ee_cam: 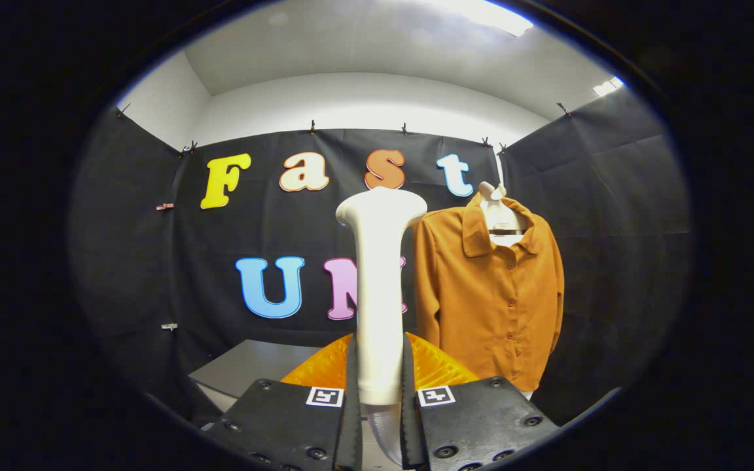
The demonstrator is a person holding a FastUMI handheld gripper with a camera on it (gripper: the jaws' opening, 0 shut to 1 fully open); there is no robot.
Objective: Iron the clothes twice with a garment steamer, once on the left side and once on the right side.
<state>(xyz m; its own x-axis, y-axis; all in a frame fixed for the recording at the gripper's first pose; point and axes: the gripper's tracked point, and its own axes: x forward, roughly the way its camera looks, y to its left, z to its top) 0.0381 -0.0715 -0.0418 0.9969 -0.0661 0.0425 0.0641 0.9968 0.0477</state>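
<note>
A white garment steamer stands upright between my fingers, its wide head at the top and its handle pressed from both sides by the pads. My gripper is shut on that handle. Beyond the fingers and to the right, an orange button-up shirt hangs on a white hanger against the booth's black wall. The steamer head is left of the shirt's collar and apart from the cloth.
A grey table lies low, beyond the fingers to the left. The black cloth wall wraps around behind the shirt and on both sides.
</note>
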